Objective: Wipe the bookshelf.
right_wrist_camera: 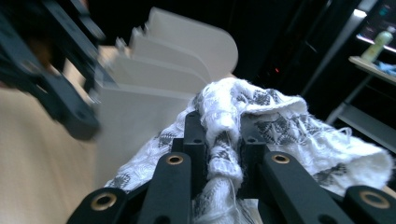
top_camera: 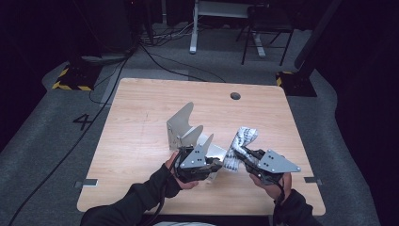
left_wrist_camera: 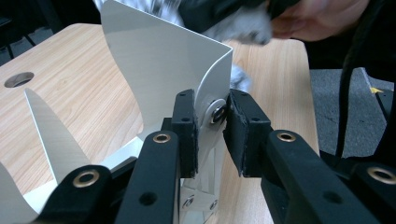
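Note:
A pale metal rack (top_camera: 183,122) with several upright curved fins stands in the middle of the wooden table (top_camera: 141,103). My left gripper (top_camera: 214,165) is at its near right corner. In the left gripper view, the left gripper (left_wrist_camera: 210,105) has its pads (left_wrist_camera: 187,130) clamped on the rack's (left_wrist_camera: 154,60) end fin at a bolt. My right gripper (top_camera: 242,153) is shut on a white cloth with a black pattern (top_camera: 244,136) and holds it just right of the rack. In the right gripper view, the cloth (right_wrist_camera: 280,116) bunches between the right gripper's (right_wrist_camera: 224,123) jaws, with the rack (right_wrist_camera: 187,46) behind.
A round cable hole (top_camera: 235,96) lies near the table's far edge. Beyond the table are a chair (top_camera: 266,28), a desk frame (top_camera: 195,28) and cables on the grey floor (top_camera: 155,56). Bare wood spreads left of the rack.

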{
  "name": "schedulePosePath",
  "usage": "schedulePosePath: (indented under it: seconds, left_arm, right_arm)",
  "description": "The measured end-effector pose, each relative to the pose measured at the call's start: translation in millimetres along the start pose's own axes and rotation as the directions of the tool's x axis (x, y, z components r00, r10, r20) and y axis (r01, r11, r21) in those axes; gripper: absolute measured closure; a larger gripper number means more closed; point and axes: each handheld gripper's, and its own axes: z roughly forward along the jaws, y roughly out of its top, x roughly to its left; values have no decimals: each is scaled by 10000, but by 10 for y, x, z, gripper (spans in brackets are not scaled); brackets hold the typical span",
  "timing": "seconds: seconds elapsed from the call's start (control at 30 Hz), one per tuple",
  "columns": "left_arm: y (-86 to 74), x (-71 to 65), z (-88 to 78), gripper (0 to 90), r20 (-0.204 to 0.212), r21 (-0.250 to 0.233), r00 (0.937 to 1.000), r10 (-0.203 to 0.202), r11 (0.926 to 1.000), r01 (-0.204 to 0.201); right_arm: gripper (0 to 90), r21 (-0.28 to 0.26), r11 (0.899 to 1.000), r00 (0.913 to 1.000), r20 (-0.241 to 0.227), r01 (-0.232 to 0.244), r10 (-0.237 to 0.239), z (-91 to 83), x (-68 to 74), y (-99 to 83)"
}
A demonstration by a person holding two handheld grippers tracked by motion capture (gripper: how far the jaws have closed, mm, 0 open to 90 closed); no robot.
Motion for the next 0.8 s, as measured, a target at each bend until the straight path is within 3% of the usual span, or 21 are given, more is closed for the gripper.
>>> schedulePosePath:
  seconds: [0.17,0.3,0.43,0.47,0.53,0.6,0.7,0.73,0.8]
  left_arm:
    - [-14,-1,-12,740,54,-33,10000,-32,10000,33]
    - [-18,1,-16,742,55,-26,10000,-72,10000,72]
    - [-16,1,-10,741,46,-46,9999,-111,9999,112]
    - [-11,-1,-5,741,21,-9,10000,-72,10000,72]
    - [-8,-1,0,740,6,-22,10000,-36,10000,36]
    - [-7,-5,5,740,14,-33,10000,-62,10000,62]
    - [-8,-4,5,741,36,-39,10000,-61,10000,62]
    - [-9,-4,4,741,39,-38,10000,-46,10000,46]
    - [-8,-2,0,742,47,4,10000,-15,10000,15]
  right_arm:
    - [790,307,9995,9961,-881,101,-73,26,103,-51]
    - [790,899,9955,9808,-1945,306,-126,106,216,-167]
    - [790,1598,9849,9711,-2369,672,-278,217,331,-318]
    - [790,1801,9820,9694,-2452,569,-112,256,339,-377]
    - [790,2019,9778,9688,-2478,570,-53,296,346,-444]
    - [790,2622,9621,9708,-2395,755,-109,385,359,-579]
    - [790,3010,9519,9761,-2170,574,98,468,290,-684]
    - [791,3112,9496,9792,-2014,386,262,486,251,-693]
    - [792,3339,9418,9882,-1528,398,124,506,194,-691]
